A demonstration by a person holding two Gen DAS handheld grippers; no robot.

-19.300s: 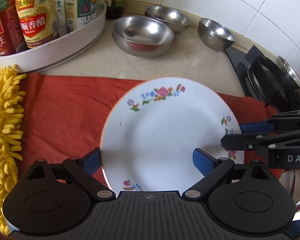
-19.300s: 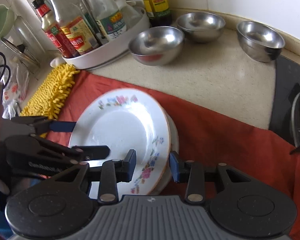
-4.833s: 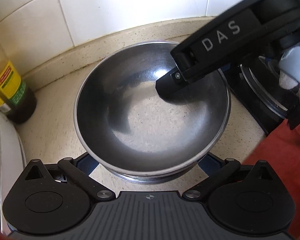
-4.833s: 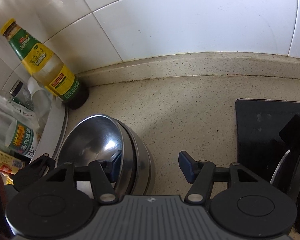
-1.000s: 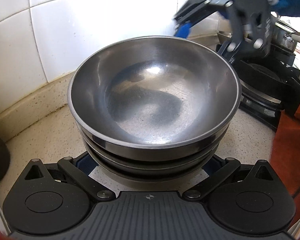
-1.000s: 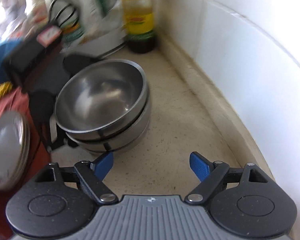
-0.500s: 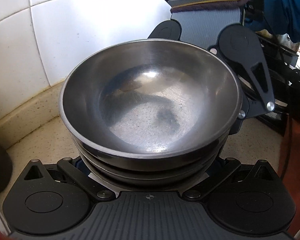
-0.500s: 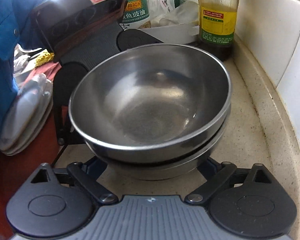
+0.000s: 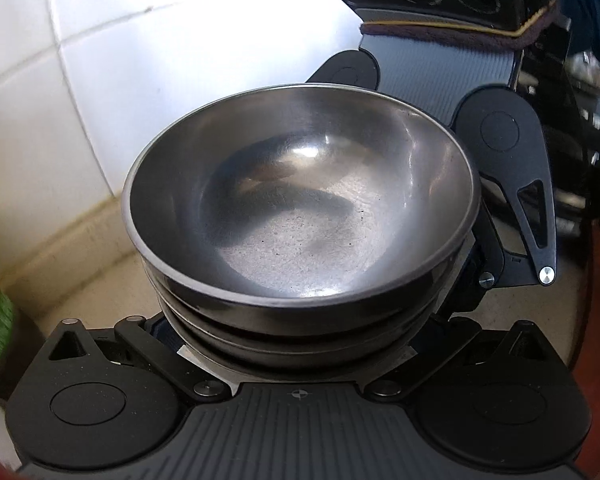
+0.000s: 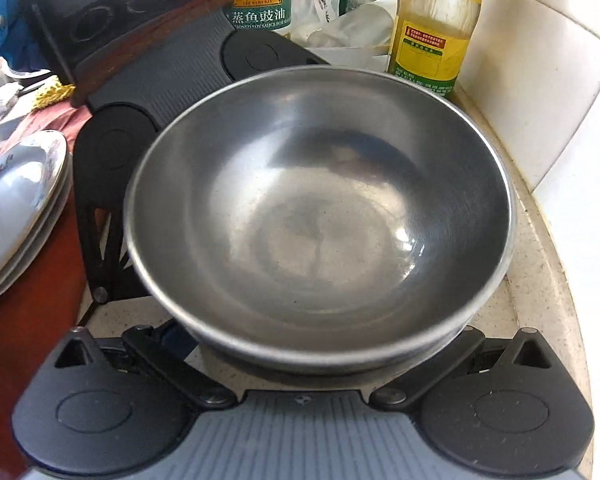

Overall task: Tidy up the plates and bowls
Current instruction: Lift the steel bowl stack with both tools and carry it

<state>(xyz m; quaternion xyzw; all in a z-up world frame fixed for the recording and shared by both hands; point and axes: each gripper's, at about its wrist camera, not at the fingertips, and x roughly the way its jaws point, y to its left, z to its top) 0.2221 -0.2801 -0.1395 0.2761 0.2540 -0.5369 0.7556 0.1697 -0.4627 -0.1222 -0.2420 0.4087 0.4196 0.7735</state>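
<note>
Right wrist view: steel bowls [image 10: 320, 216] nested by the tiled wall, plates [image 10: 18, 200] stacked far left; right gripper [image 10: 320, 340] and left gripper [image 9: 296, 340] both straddle the stack, spread wide; contact unclear; only final positioning seems left

Bowls: a nested stack of stainless steel bowls [image 9: 300, 216] is seen upright on the speckled counter, close to the white tiled wall.
Top bowl: its inside [image 10: 320, 216] is shown empty, dull grey with bright glints.
Lower bowls: only their rims [image 9: 292, 344] are visible under the top one.
Plates: white plates with a floral edge [image 10: 16, 208] are stacked on a red cloth, near the bowls.
</note>
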